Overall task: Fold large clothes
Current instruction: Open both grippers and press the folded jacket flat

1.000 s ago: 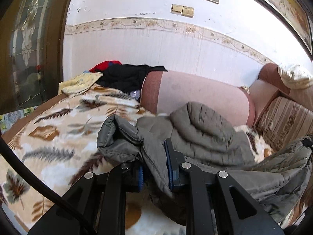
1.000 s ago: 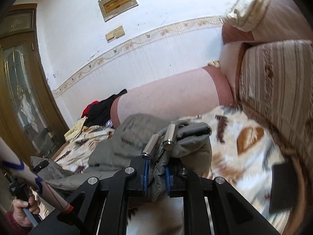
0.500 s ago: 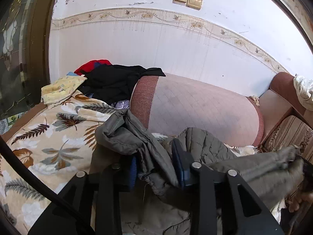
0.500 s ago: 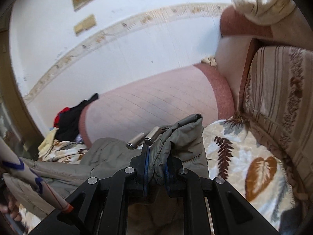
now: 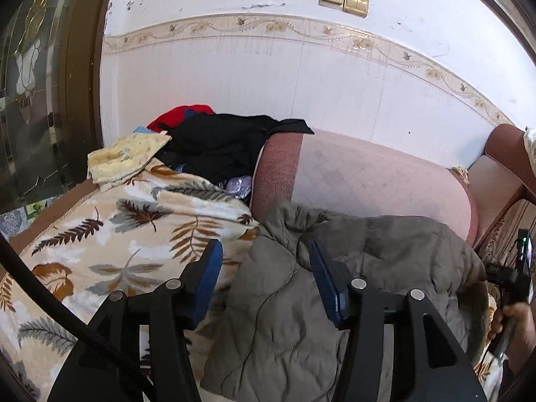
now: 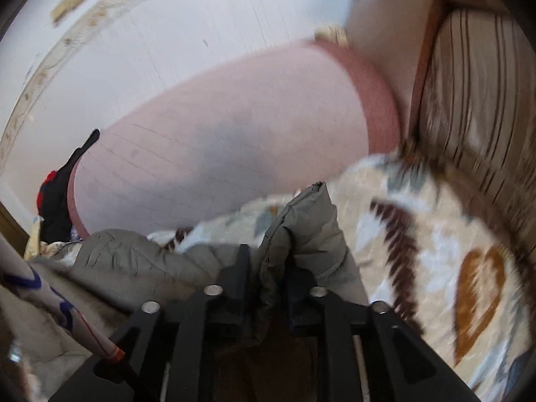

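A grey-green quilted jacket lies bunched on a sofa covered by a leaf-print blanket, up against the pink sofa armrest. My left gripper is open, its blue-padded fingers standing apart over the jacket's left edge. In the right wrist view, which is blurred, my right gripper is shut on a fold of the jacket low over the blanket.
A pile of black, red and yellow clothes lies at the far left end of the sofa. A tiled white wall stands behind. A striped sofa cushion is at the right. A wooden glass door is at the left.
My left gripper has opened and let go of the jacket, which now lies on the sofa. My right gripper has lowered with its fold still held.
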### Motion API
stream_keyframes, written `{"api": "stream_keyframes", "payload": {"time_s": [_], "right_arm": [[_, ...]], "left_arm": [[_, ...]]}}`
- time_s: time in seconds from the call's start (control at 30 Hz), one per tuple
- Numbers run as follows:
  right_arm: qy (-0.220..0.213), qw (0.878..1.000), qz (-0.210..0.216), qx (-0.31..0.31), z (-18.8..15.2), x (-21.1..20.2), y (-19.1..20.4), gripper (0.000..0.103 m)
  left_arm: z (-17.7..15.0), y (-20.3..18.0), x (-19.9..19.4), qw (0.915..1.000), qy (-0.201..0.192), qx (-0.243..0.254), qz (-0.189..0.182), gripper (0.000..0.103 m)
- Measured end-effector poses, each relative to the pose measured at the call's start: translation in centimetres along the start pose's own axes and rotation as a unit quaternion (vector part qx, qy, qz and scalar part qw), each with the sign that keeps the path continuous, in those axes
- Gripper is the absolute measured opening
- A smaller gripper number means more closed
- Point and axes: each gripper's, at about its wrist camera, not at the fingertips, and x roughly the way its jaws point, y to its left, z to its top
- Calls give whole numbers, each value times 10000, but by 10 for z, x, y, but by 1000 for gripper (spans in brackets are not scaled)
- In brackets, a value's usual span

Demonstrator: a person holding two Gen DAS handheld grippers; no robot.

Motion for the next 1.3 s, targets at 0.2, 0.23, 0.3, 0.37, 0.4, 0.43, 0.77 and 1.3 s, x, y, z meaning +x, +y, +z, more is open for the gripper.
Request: {"api": "stream_keyframes", "payload": {"time_s": [0.2,0.23,0.3,0.37,0.4,0.43,0.77,1.3], "right_arm": [[-293,9959,630,586,-1,-49,-31,45],[-330,9959,654,538,-3,-59,-34,45],[-343,9964,667,390,-10,-75,-36,45],[-343,9969,677,203,-22,-89,-37,45],[-322,9972,660,116,-27,-93,-37,45],[-281,9973,673,47,-35,-97,-38,45],[83,9949,993,-186,-104,-112,-31,45],[456,9867,371,-1517,-107,-8,59,45]], "left_arm": [[-25,-16,-7,9996,128,215,-160,53],[-28,-19,-8,9994,156,229,-197,53],[-38,-29,-12,9990,217,270,-297,53],[-46,-37,-16,9985,257,328,-354,53],[-49,-41,-18,9983,275,355,-374,53],[-54,-45,-21,9980,306,394,-399,53],[-84,-64,-26,9952,617,649,-388,54],[-93,-138,135,9769,1888,1000,-34,61]]}}
